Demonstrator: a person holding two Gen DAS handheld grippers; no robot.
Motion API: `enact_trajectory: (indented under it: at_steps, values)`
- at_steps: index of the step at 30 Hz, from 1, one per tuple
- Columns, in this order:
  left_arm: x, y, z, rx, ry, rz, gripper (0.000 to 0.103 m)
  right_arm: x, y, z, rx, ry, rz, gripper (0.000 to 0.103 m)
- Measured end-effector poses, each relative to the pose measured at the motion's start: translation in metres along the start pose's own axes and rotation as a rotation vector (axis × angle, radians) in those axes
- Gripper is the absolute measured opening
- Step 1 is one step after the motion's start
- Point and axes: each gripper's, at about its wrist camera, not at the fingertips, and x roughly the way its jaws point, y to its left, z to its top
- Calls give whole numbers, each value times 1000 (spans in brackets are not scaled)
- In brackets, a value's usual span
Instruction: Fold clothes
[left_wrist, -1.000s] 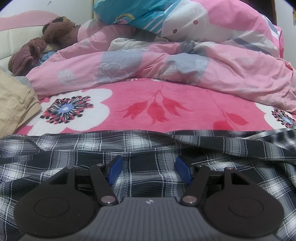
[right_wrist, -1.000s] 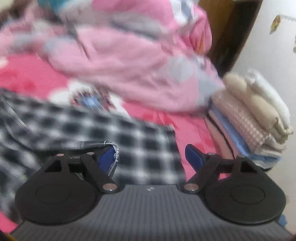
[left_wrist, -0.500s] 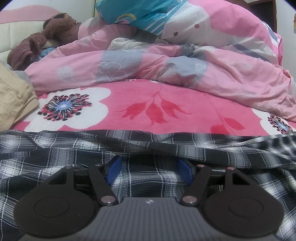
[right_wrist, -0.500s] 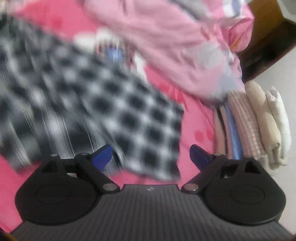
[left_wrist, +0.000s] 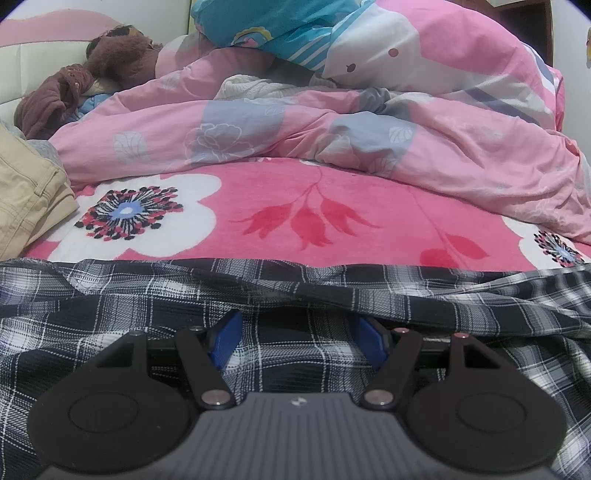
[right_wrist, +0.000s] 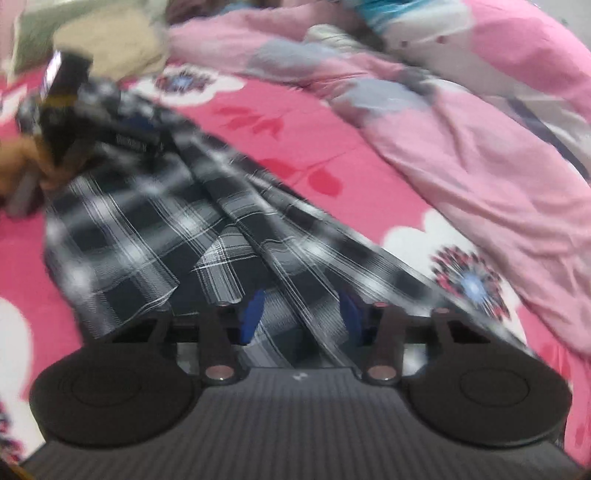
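- Your left gripper (left_wrist: 297, 332) sits low on the shirt (left_wrist: 110, 314). Its blue pads (left_wrist: 225, 339) stand well apart, with flat plaid cloth lying between them.
- A dark fold of the shirt lies across that gripper's fingertips and hides them. You cannot tell from here whether the pads press on anything or merely rest in the cloth.
- Your right gripper (right_wrist: 301, 314) has just been closing its jaws. A gathered band of the shirt runs straight between them and fills the gap from pad to pad, so it looks clamped on the cloth, though this view is blurred.
- From the right camera, the shirt fans out in long pleats from the right gripper towards the far left. There your other gripper shows as a dark blur with your hand (right_wrist: 18, 166) behind it.
- The shirt, black and white plaid, lies across the near part of the bed. It rests on the pink flowered blanket (left_wrist: 332, 192), and in the left camera its far edge runs from side to side.
- A pink quilt (left_wrist: 443, 147) is heaped along the far side of the bed, well apart from the shirt.
- Folded khaki cloth (left_wrist: 26, 192) sits at the bed's left edge as the left camera sees it, just beyond the shirt's corner.
- A brown plush toy (left_wrist: 118, 55) lies at the far left corner, against the headboard.
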Motion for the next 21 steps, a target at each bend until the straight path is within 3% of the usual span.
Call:
enact_trajectory:
  at_steps: [4, 12, 21]
  values:
    - [-1, 1, 0, -7, -3, -5, 68, 33, 1, 3, -40, 54, -31, 3]
    - [-1, 4, 0, -19, -8, -13, 68, 16, -29, 12, 116, -104, -81, 0]
    - [-2, 4, 0, -27, -9, -17, 68, 68, -64, 17, 243, -72, -92, 0]
